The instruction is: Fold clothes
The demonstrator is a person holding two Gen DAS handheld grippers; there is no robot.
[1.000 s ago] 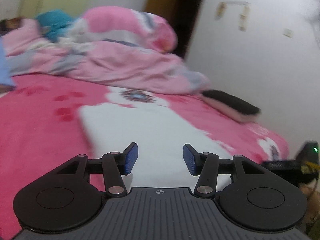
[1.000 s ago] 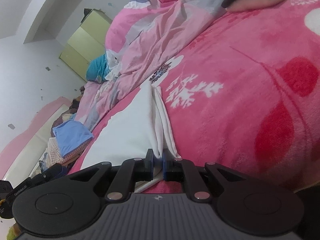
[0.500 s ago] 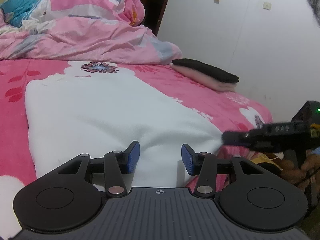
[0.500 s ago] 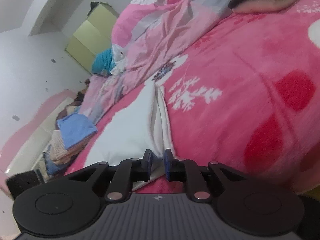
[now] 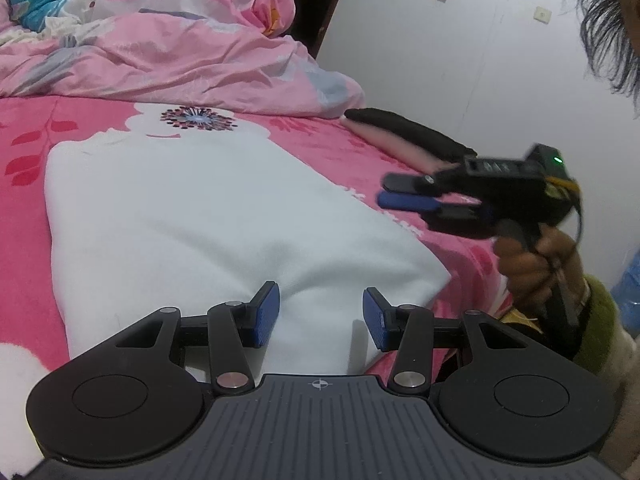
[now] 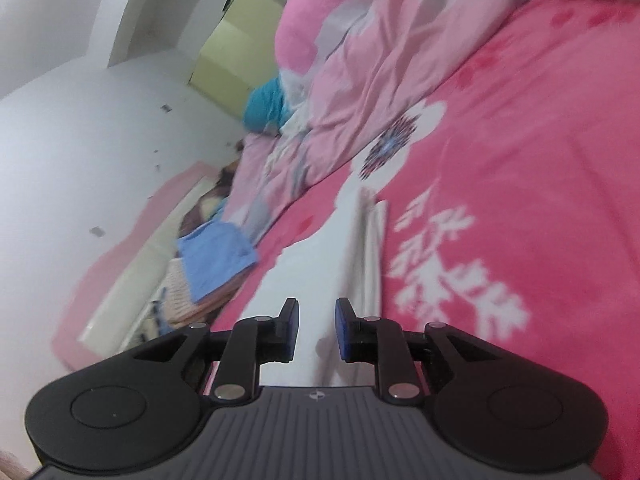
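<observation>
A white folded garment (image 5: 192, 216) lies flat on the pink flowered bedcover (image 5: 24, 240). My left gripper (image 5: 320, 314) hangs open over the garment's near edge; the cloth shows between its blue pads without touching them. In the same view my right gripper (image 5: 387, 190), held by a hand in a green sleeve, hovers over the bed just right of the garment. From the right wrist, the right gripper (image 6: 316, 330) has its jaws opening with nothing pressed between them. The garment's layered edge (image 6: 360, 256) runs away in front of it.
A bunched pink duvet (image 5: 168, 40) fills the back of the bed. A black and pale pink folded pile (image 5: 408, 136) lies at the far right by the wall. A stack of clothes topped in blue (image 6: 216, 248) sits by the headboard, with a yellow-green cabinet (image 6: 236, 52) behind.
The right gripper let go of the white garment's edge, opened, and swung off; it now shows in the left wrist view. The left gripper sank closer to the garment's near edge.
</observation>
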